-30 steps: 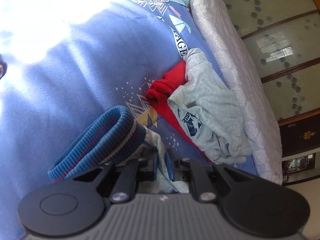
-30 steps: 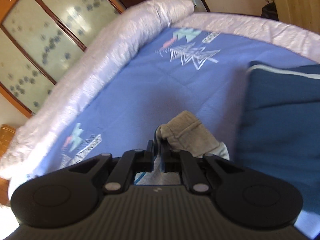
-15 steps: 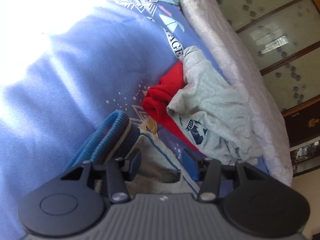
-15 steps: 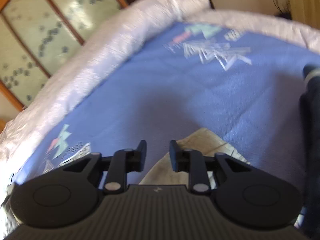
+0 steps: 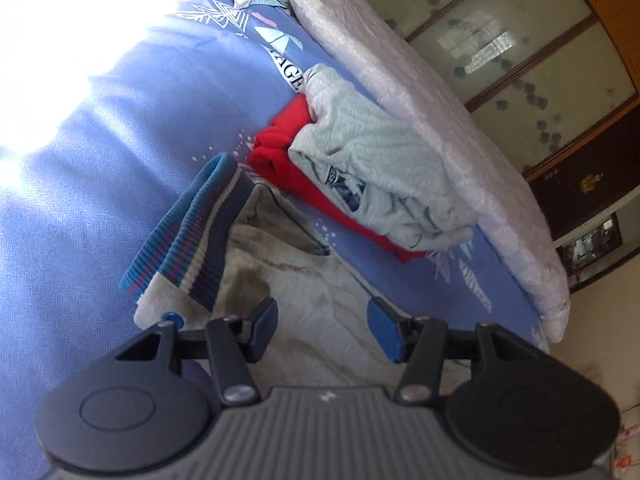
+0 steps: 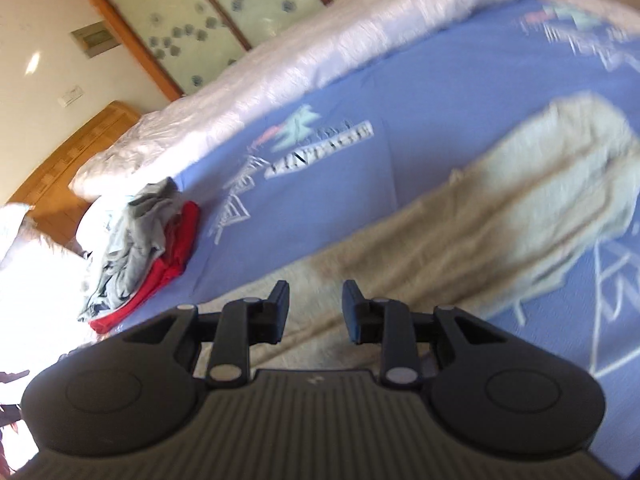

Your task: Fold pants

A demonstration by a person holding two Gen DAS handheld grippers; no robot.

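**Now: one pair of pants, two grippers spread apart**

Here one pair of pants (image 5: 304,280) lies on the blue bedspread (image 5: 100,152), a pale grey-beige garment of soft, rumpled knit. Its single ribbed waistband (image 5: 188,236), striped blue, red and cream, stands doubled at ten o'clock from the left gripper (image 5: 322,328). That gripper hovers over the grey cloth with its two fingers wide apart, holding nothing; one blue pad (image 5: 382,332) faces inward.

In the right wrist view the pants (image 6: 500,216) stretch as a long blurred band toward two o'clock. The right gripper (image 6: 316,312) is likewise parted and empty above the near end of the cloth.

Two other garments sit in a heap at one o'clock from the left gripper: a crumpled light grey shirt (image 5: 372,168) with a dark printed emblem, lying on top of a red garment (image 5: 280,160). One silvery quilted cover (image 5: 420,92), puckered in texture, runs along the far edge of the bed. Behind it stand frosted glass panels (image 5: 500,40) with dark flower spots, framed in wood.
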